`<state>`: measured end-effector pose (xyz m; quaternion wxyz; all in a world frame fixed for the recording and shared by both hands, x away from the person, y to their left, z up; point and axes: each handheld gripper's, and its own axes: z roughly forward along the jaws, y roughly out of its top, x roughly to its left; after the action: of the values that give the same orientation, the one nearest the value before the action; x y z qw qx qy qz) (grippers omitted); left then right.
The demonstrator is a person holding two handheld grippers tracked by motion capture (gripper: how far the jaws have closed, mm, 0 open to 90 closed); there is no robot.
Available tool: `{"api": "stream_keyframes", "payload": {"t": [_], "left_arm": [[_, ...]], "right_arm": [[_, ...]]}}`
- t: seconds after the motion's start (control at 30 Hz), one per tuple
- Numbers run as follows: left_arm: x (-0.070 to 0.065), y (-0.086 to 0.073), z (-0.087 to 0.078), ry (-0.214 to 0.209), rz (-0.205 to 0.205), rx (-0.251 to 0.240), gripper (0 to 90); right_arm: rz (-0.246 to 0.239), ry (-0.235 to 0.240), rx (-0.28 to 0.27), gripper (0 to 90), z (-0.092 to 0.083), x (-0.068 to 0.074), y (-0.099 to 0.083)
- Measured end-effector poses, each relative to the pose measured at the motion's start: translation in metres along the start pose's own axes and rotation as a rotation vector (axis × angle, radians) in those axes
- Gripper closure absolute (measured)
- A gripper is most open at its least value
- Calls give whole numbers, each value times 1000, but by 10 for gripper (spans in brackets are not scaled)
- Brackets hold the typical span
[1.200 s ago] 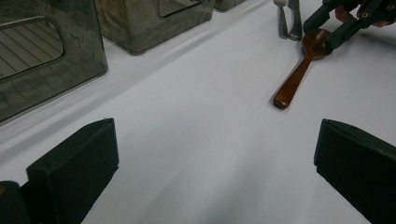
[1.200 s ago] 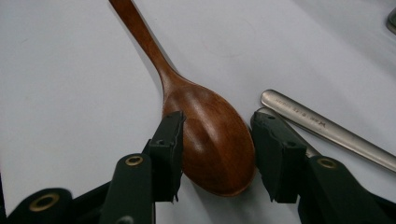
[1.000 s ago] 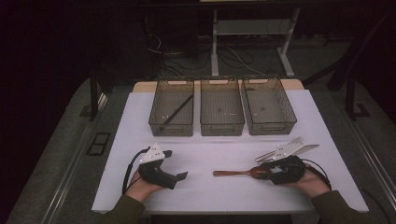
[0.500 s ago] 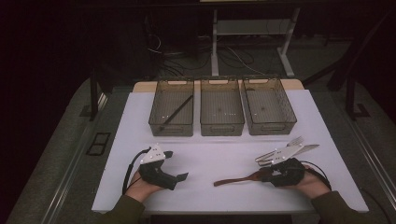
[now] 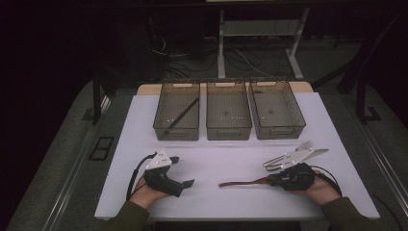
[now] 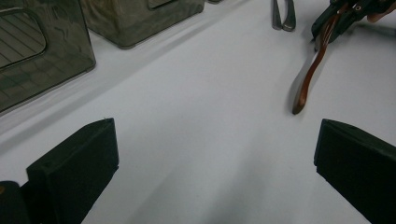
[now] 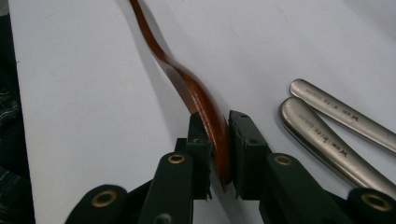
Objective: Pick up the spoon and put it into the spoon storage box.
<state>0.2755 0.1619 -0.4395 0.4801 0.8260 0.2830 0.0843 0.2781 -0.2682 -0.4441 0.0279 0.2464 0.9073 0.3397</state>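
The right gripper (image 7: 219, 154) has just been squeezing shut, and now its two black jaws are pinching the wide end of the brown wooden spoon (image 7: 196, 93). In the earlier high view the spoon was lying flat; now it is sitting tipped up on its edge, its thin handle pointing off toward nine o'clock across the white table (image 5: 216, 159). That means the spoon is caught and looks ready to be lifted. Two metal forks (image 5: 293, 156) are lying just beside it at about one o'clock. The left gripper (image 5: 179, 173) is waiting with its jaws spread wide and nothing between them. Three bins (image 5: 229, 132) are standing at twelve o'clock.
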Motion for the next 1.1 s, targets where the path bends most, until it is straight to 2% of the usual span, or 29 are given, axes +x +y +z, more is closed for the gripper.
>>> {"api": "stream_keyframes", "payload": {"t": [0.3, 0.43, 0.7, 0.87, 0.93, 1.1], "left_arm": [[0, -1, 0, -9, 9, -2, 0], [1, -1, 0, -13, 8, -2, 0], [1, -1, 0, -28, 14, -9, 0], [2, -1, -5, -9, 13, -21, 0], [2, -1, -6, -5, 9, -32, 0], [1, 0, -4, -6, 16, -24, 0]], "right_arm": [[26, 12, -14, 792, -1, -3, -2], [32, 0, -32, 793, -3, -3, -2], [78, -26, -88, 793, -10, -7, -1], [110, -52, -140, 793, -17, -11, 4], [117, -61, -146, 792, -19, -12, 5], [131, -85, -171, 792, -23, -13, 6]]}}
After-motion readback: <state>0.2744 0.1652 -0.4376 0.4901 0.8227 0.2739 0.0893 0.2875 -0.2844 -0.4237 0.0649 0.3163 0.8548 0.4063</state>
